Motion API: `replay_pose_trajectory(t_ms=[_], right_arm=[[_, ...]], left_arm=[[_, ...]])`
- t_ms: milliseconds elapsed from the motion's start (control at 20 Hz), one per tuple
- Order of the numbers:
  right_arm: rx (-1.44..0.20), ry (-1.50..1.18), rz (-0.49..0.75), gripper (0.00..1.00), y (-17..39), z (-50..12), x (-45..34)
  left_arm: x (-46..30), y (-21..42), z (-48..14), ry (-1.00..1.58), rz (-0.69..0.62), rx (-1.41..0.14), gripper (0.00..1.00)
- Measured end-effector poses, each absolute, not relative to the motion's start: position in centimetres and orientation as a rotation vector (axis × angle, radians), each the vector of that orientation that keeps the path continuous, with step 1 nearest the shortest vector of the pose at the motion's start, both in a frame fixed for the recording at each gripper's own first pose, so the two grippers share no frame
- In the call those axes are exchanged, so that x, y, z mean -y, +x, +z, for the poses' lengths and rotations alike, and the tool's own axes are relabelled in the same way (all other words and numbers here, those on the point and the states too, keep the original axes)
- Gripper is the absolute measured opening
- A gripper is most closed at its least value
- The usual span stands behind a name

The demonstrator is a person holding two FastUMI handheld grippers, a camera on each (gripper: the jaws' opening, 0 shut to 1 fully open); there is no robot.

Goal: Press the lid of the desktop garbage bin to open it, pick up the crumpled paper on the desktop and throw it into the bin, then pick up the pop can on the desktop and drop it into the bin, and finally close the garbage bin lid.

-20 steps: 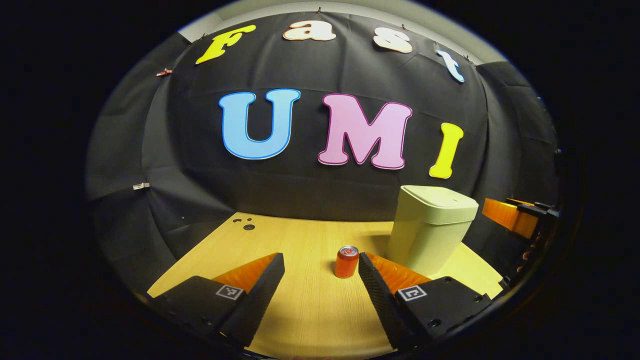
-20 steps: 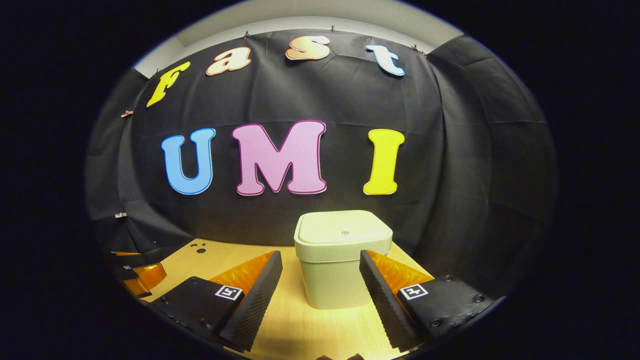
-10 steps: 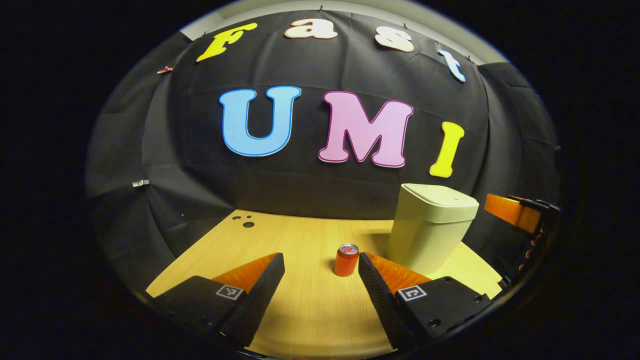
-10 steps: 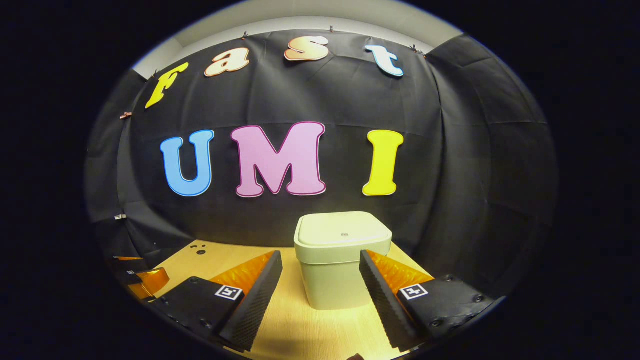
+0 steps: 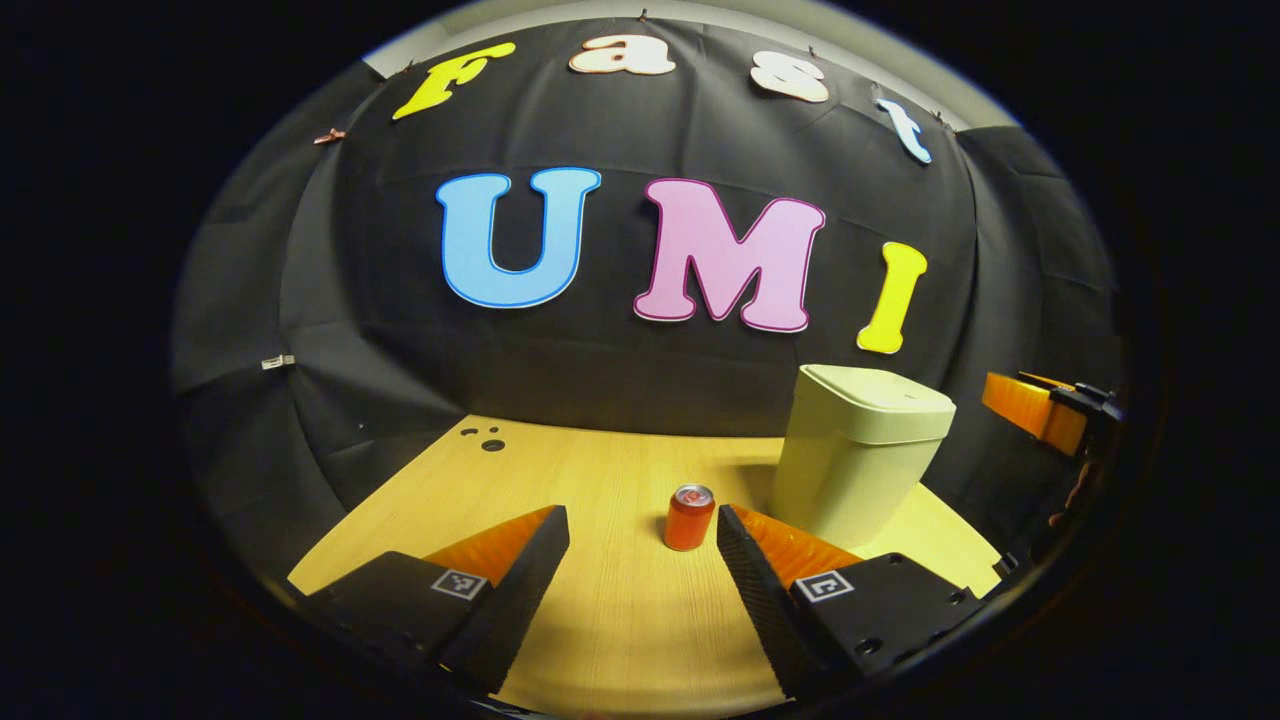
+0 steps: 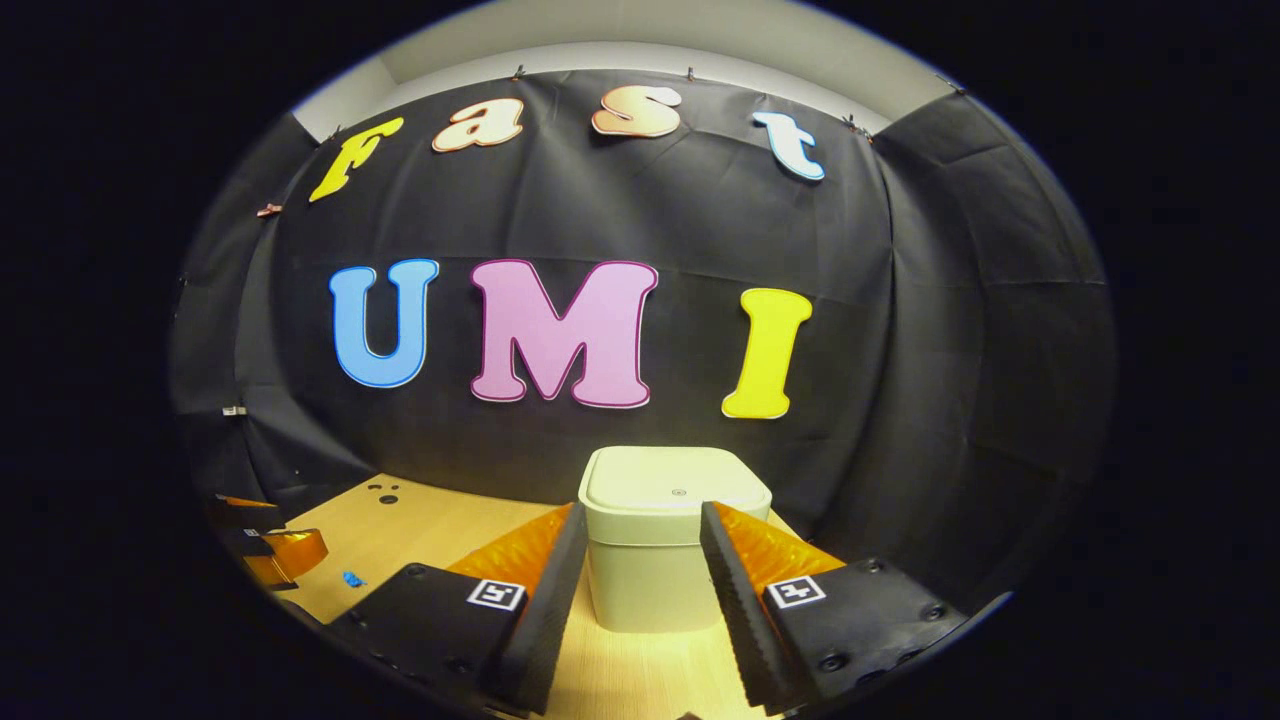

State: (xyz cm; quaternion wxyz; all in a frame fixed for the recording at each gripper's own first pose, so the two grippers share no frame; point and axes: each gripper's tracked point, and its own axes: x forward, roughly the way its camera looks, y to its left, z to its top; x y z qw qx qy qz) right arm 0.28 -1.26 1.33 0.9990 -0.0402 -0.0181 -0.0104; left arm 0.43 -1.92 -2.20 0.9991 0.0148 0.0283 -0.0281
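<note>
The pale green square plastic garbage bin stands with its lid down near the back of the light wooden tabletop, close to the black cloth wall. In the left gripper view a small orange-red pop can stands upright well in front-left of the bin. The left gripper is spread wide and holds nothing; the right gripper, its fingers apart, hovers before the bin without touching it. A small blue scrap lies on the tabletop, too small to identify. The other gripper is cut off at each view's edge.
</note>
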Motion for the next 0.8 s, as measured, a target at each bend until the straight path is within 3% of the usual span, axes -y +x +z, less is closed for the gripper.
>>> replay_pose_trajectory(t_ms=[150, 250, 300, 350, 400, 450, 600, 650, 700, 800], right_arm=[[0.036, -0.095, 0.010, 0.46, 0.5, 1.5, 0.5], [0.029, -0.107, 0.023, 0.45, 0.7, 1.4, 0.2], [0.026, -0.107, 0.022, 0.40, 0.7, 1.5, 0.5], [0.027, -0.100, 0.023, 0.24, 0.7, 1.5, 0.5], [0.026, -0.094, 0.024, 0.21, 0.8, 1.5, 0.4], [0.025, -0.089, 0.031, 0.10, 1.0, 1.5, 0.4], [0.016, -0.086, 0.078, 0.09, 0.8, 1.4, -0.6], [0.016, -0.080, 0.099, 0.02, 0.9, 1.5, -0.8], [0.010, -0.082, 0.121, 0.07, 0.6, 1.0, -1.1], [0.000, -0.082, 0.150, 0.05, 0.8, 0.9, -1.5]], left_arm=[[2.3, 0.4, -2.3, 0.035, -0.063, -0.057, 0.96], [2.2, 0.3, -2.4, 0.027, -0.060, -0.064, 0.96], [2.2, 0.2, -2.3, 0.025, -0.056, -0.062, 0.96], [2.2, 0.2, -2.3, 0.024, -0.052, -0.060, 0.96], [2.1, 0.2, -2.3, 0.023, -0.048, -0.062, 0.96], [2.0, 0.1, -2.5, 0.021, -0.045, -0.065, 0.96], [1.8, -0.1, -2.8, 0.021, -0.032, -0.074, 0.96], [1.7, -0.2, -3.0, 0.027, -0.025, -0.080, 0.96], [1.5, -0.2, -3.1, 0.032, -0.019, -0.083, 0.96], [1.5, -0.3, -3.1, 0.033, -0.016, -0.085, 0.96]])
